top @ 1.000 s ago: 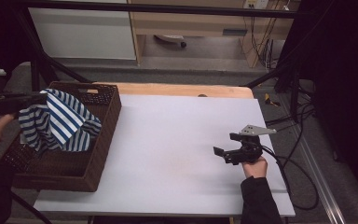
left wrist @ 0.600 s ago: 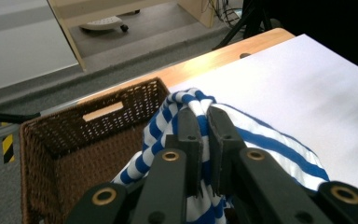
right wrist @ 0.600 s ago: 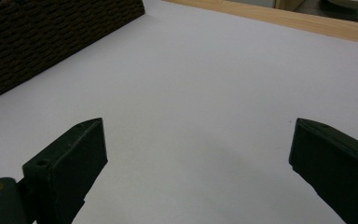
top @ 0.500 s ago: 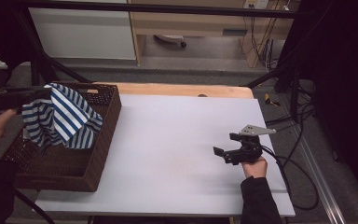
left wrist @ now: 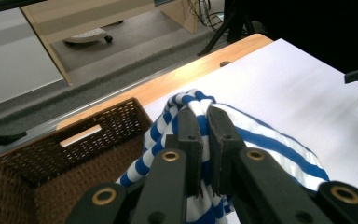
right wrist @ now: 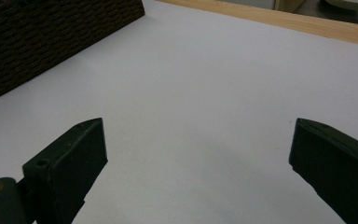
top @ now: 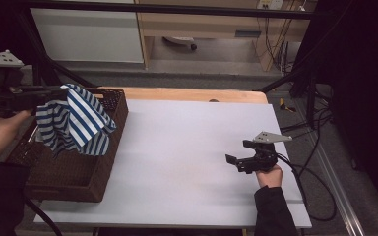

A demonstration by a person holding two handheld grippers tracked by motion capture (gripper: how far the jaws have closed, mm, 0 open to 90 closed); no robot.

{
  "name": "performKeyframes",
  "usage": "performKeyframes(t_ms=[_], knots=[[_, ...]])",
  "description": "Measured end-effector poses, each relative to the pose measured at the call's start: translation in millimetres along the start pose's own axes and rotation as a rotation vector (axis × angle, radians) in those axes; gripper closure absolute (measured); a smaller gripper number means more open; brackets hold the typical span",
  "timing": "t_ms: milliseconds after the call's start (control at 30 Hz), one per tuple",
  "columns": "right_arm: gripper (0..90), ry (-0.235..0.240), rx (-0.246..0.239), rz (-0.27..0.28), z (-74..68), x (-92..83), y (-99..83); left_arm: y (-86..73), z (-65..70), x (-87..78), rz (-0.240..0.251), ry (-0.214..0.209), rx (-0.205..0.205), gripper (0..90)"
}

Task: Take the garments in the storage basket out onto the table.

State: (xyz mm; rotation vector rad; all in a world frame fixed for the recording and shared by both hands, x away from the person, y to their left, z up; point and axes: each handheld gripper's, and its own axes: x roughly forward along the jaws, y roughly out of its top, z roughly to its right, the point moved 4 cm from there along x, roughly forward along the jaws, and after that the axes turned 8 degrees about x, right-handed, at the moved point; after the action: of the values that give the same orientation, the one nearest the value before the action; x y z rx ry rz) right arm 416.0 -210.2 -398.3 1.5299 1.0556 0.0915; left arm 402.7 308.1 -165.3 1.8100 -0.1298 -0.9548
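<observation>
White-covered surface [top: 187, 162] with wood back edge, dark room behind. Left hand-held gripper [left wrist: 204, 122], upper left of high view, clenched on blue-and-white striped cloth [top: 76, 125], hanging above dark brown wicker basket [top: 86, 179]. Cloth lifted out; laying on surface left. Right hand-held gripper [top: 238, 162] released, lower right. Surface centre bare, plenty of room; basket rim close under cloth.

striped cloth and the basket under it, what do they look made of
Striped cloth: soft woven or knit fabric, matte, blue and white stripes; it folds and drapes limply from the left gripper. The exact fibre cannot be told.
Basket: dark brown wicker or rattan, perhaps a synthetic look-alike; the walls show a tight woven texture and a cut-out handle slot.
</observation>
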Motion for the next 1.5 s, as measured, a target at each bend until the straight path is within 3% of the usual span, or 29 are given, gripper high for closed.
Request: performKeyframes(t_ms=[433, 867, 1500], knots=[[4.5, 0.0, 0.0, 0.002, 0.2, -0.9, 0.3, 19.5, 20.2, 13.3, 0.018, -0.046, 0.037, 84.8], [4.5, 0.0, 0.001, 0.005, 0.3, -1.6, 0.6, 33.8, 42.5, 33.1, 0.004, -0.094, 0.079, 84.8], [4.5, 0.001, -0.001, 0.005, 0.5, -2.3, 0.7, 41.4, 69.9, 65.3, -0.025, -0.158, 0.124, 84.8]])
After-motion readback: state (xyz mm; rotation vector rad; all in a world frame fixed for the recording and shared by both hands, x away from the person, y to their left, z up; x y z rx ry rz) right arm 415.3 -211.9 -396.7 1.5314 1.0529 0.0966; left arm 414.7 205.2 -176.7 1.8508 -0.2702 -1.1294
